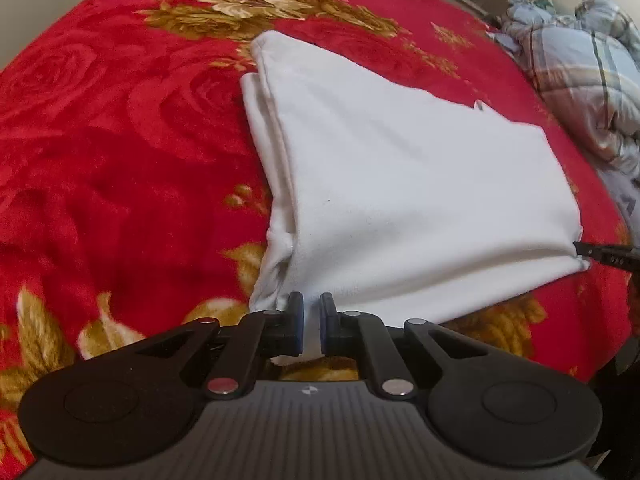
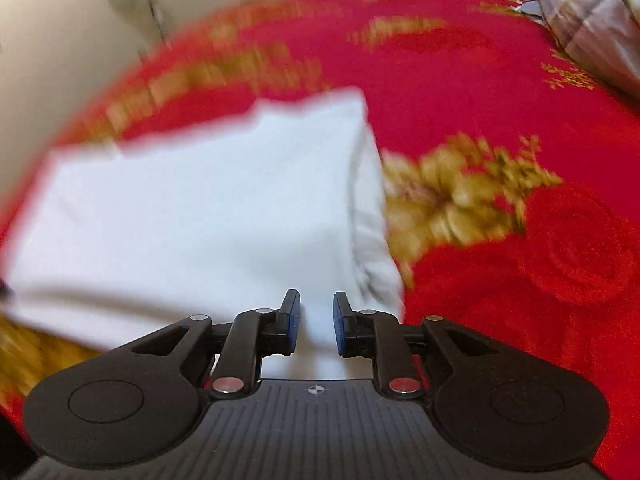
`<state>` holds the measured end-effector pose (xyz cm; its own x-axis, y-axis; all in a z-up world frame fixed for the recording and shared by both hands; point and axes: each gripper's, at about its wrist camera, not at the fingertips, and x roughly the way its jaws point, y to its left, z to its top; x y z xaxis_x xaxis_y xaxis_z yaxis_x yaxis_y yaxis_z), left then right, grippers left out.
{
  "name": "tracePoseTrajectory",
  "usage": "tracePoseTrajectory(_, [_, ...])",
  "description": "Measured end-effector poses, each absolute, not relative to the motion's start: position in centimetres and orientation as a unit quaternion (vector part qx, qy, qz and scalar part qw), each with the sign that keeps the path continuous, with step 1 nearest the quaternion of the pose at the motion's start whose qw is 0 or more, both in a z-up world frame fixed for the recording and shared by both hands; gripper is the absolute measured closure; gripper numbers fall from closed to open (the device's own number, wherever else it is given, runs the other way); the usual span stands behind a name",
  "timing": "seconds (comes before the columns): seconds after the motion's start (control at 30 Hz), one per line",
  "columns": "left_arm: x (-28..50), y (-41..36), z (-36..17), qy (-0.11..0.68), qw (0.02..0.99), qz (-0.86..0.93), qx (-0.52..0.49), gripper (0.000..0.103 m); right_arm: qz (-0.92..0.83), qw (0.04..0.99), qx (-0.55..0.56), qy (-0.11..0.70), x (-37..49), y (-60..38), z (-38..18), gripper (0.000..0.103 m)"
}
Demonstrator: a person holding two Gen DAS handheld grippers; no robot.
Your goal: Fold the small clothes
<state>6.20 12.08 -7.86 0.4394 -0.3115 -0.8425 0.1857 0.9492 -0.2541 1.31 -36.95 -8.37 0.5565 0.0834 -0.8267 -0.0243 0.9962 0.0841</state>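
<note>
White garment (image 1: pixel 400 184) lies between both grippers' slightly parted fingers (image 2: pixel 294 316).

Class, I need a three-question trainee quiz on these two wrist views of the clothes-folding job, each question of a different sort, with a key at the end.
1. True or false: the white garment lies folded on the red floral blanket.
2. Multiple choice: what sits at the far right edge of the bed? A) a plaid quilt B) a wooden chair C) a laptop
3. Short answer: what shows in the gap between the fingers of the left gripper and of the right gripper?

Key
1. True.
2. A, the plaid quilt.
3. White cloth; the near edge of the garment sits in both gaps, with the pads standing apart from it.
</note>
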Motion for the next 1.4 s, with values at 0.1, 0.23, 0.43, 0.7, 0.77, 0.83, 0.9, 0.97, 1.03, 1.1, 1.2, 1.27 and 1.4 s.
tracePoseTrajectory(0.1, [5.9, 13.9, -6.1, 0.475, 0.863, -0.141, -0.099, 0.078, 0.025, 0.892, 0.019, 0.451, 0.9, -36.3, -6.9, 0.085])
tracePoseTrajectory(0.23, [6.6, 16.9, -5.8, 0.449, 0.871, -0.103, -0.174, 0.057, 0.018, 0.914, 0.037, 0.404, -0.2, -36.7, -4.6, 0.084])
tracePoseTrajectory(0.43, [7.8, 17.1, -7.1, 0.447, 0.853, -0.137, -0.232, 0.040, 0.005, 0.915, 0.075, 0.397, 0.8, -38.1, -4.5, 0.084])
tracePoseTrajectory(0.7, [9.1, 15.0, -10.1, 0.456, 0.856, -0.151, -0.190, 0.042, -0.012, 0.890, 0.071, 0.449, 2.3, -38.4, -7.3, 0.084])
tracePoseTrajectory(0.77, [9.0, 14.3, -10.6, 0.445, 0.864, -0.155, -0.178, 0.053, -0.021, 0.879, 0.074, 0.470, 2.6, -39.0, -8.6, 0.083])
tracePoseTrajectory(0.83, [8.7, 13.6, -10.9, 0.430, 0.873, -0.164, -0.164, 0.071, -0.017, 0.880, 0.078, 0.468, 2.6, -39.1, -8.7, 0.083])
tracePoseTrajectory(0.9, [8.3, 13.2, -10.9, 0.419, 0.878, -0.173, -0.153, 0.080, -0.016, 0.881, 0.076, 0.467, 2.4, -39.0, -8.7, 0.083])
tracePoseTrajectory(0.97, [7.9, 12.9, -11.1, 0.410, 0.884, -0.173, -0.145, 0.084, -0.018, 0.880, 0.078, 0.468, 2.3, -39.0, -8.7, 0.083])
tracePoseTrajectory(1.03, [7.8, 13.2, -10.7, 0.409, 0.883, -0.169, -0.154, 0.086, -0.020, 0.879, 0.082, 0.469, 2.5, -39.0, -8.6, 0.083])
tracePoseTrajectory(1.1, [7.5, 13.8, -9.4, 0.402, 0.885, -0.165, -0.165, 0.087, -0.021, 0.877, 0.087, 0.472, 2.6, -39.0, -8.6, 0.083])
tracePoseTrajectory(1.2, [7.1, 15.7, -6.7, 0.383, 0.884, -0.173, -0.203, 0.089, -0.012, 0.873, 0.103, 0.476, 2.8, -38.9, -8.5, 0.090])
tracePoseTrajectory(1.27, [6.6, 16.4, -4.9, 0.384, 0.884, -0.176, -0.199, 0.089, -0.004, 0.870, 0.107, 0.481, 2.9, -38.4, -8.4, 0.092])
tracePoseTrajectory(1.4, [4.9, 19.8, -2.5, 0.398, 0.885, -0.148, -0.189, 0.089, 0.048, 0.859, 0.127, 0.493, 2.9, -36.6, -7.8, 0.095])
